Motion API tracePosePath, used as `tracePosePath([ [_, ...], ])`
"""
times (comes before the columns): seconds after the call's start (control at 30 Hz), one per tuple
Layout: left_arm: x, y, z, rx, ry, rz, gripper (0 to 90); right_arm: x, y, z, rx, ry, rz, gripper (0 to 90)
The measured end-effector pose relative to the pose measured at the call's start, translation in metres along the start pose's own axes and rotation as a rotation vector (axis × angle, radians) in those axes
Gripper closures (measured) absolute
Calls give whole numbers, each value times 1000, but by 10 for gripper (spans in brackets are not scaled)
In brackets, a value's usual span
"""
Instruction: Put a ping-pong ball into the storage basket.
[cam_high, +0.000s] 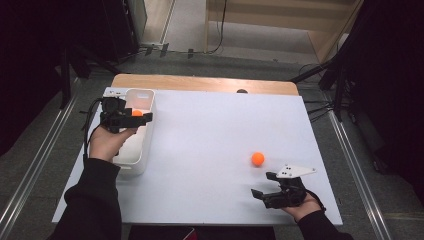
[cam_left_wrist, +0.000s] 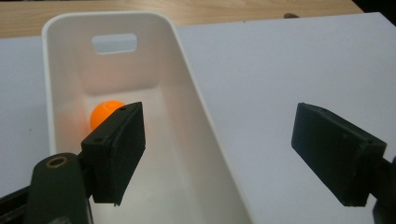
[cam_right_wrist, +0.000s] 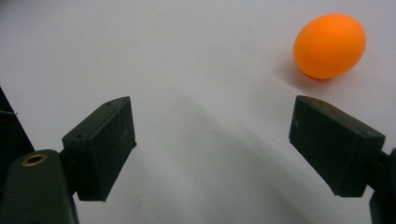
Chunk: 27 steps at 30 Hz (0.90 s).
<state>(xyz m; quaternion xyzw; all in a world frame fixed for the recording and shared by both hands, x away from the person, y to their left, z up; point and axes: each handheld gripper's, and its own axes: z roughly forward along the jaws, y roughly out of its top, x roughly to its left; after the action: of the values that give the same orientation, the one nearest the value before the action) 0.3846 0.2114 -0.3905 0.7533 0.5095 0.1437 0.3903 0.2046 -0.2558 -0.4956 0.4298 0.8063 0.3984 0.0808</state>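
A white bin (cam_high: 141, 151) stands at the table's left side, and in the left gripper view an orange ball (cam_left_wrist: 103, 113) lies on its floor near the far end. My left gripper (cam_high: 144, 118) hangs over the bin (cam_left_wrist: 194, 93), jaws open, nothing between them (cam_left_wrist: 219, 154); one jaw partly hides the ball (cam_high: 136, 113). A second orange ball (cam_high: 257, 158) rests on the white table surface at the right. My right gripper (cam_high: 263, 184) sits just short of it near the front edge, open and empty (cam_right_wrist: 212, 144), with the ball (cam_right_wrist: 329, 45) ahead and to the right of its jaws.
The white table cover (cam_high: 210, 130) spans the work area, with a wooden strip (cam_high: 200, 82) along the far edge. Dark stands and cables sit on the floor beyond the table's sides.
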Motion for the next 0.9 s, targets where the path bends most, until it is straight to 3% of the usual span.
tracePosePath([
  [0.47, -27, 8, -8, -33, -154, 67, 179, 1, 0, 0, 0, 2, -7, 129],
  [0.9, -48, 9, -6, -24, -223, 117, 180, 3, 1, 1, 8, 10, -4, 129],
])
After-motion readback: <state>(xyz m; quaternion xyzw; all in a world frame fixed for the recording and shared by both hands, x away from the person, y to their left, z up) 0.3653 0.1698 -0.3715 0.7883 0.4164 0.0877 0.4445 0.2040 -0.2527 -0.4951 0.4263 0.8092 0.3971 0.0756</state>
